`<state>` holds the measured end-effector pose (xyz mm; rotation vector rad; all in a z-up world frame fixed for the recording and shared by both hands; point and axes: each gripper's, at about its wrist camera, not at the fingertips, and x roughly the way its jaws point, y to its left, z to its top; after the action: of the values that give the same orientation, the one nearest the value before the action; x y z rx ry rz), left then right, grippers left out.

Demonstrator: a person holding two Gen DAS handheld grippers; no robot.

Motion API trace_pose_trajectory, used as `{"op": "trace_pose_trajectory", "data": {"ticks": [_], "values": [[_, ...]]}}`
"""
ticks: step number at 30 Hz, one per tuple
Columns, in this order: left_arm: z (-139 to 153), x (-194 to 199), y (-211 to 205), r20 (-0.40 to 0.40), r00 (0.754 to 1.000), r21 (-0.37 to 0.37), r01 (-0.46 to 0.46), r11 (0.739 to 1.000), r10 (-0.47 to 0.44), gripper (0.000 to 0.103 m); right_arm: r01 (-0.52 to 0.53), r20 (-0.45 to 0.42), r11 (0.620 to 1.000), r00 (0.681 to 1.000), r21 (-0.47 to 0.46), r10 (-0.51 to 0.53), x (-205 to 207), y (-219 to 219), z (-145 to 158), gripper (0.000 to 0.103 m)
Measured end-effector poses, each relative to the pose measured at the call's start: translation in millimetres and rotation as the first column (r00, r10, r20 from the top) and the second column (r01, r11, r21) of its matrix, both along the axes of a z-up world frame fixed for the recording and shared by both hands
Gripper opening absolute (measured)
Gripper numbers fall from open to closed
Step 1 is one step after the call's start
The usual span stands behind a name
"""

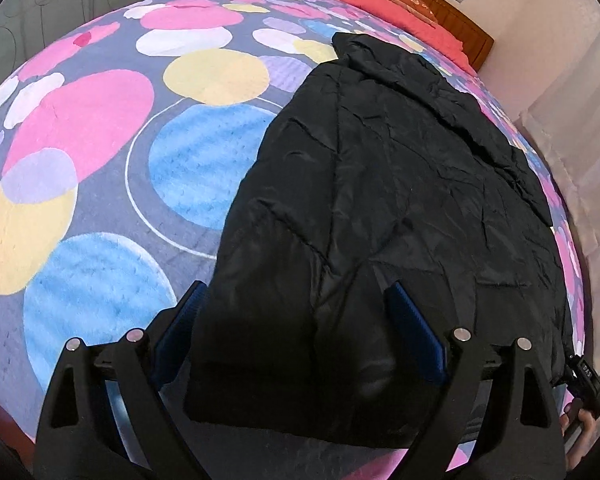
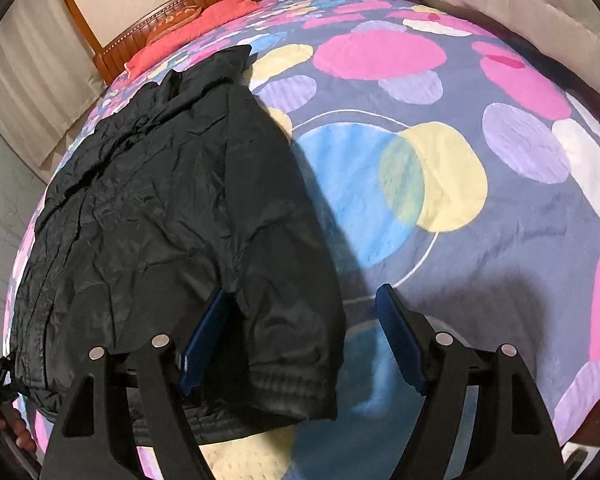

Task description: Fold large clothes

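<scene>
A black puffy jacket (image 1: pixel 400 168) lies spread on the bed, collar towards the headboard. In the left wrist view a folded-in sleeve (image 1: pixel 284 340) fills the space between the pads of my left gripper (image 1: pixel 296 296), whose jaws stand wide; I see no pinch in the fabric. In the right wrist view the jacket (image 2: pixel 148 200) covers the left half, and its other sleeve (image 2: pixel 292 340) lies by the left pad of my right gripper (image 2: pixel 304 292). That gripper is open, with bare bedcover showing between the cuff and the right pad.
The bedcover (image 1: pixel 100 160) (image 2: pixel 460 240) has large pink, blue and yellow circles. A red pillow (image 1: pixel 388 4) (image 2: pixel 204 28) lies against the wooden headboard (image 1: pixel 452 12) (image 2: pixel 140 28). The other gripper and a hand (image 1: pixel 580 420) (image 2: pixel 16 436) show at each view's lower edge.
</scene>
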<state>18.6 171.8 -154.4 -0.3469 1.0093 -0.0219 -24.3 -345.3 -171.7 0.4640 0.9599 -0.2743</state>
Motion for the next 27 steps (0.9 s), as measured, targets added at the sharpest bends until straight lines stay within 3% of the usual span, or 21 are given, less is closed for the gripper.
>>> {"op": "trace_pose_trajectory", "data": {"ticks": [3,11,21,27], "values": [[3,-3,-5,0.011,1.000,0.013,0.011,1.000,-0.011,0.067,-0.026,0.017,0.999,1.000,0.047,0.025,-1,5,-1,0.044],[11,-10,-3,0.050,0.999,-0.010,0.009,1.000,-0.009,0.021,-0.047,0.059,0.997,0.997,0.056,0.043,-3,14,8,0.018],[34,-30,6,0.108,0.994,-0.040,0.007,0.999,-0.002,0.015,-0.063,0.104,0.996,0.993,0.067,0.056,-19,16,28,0.014],[63,-35,15,0.158,0.987,-0.106,0.005,0.994,0.012,0.013,-0.079,0.183,0.986,0.982,0.145,0.052,-26,12,51,0.014]]}}
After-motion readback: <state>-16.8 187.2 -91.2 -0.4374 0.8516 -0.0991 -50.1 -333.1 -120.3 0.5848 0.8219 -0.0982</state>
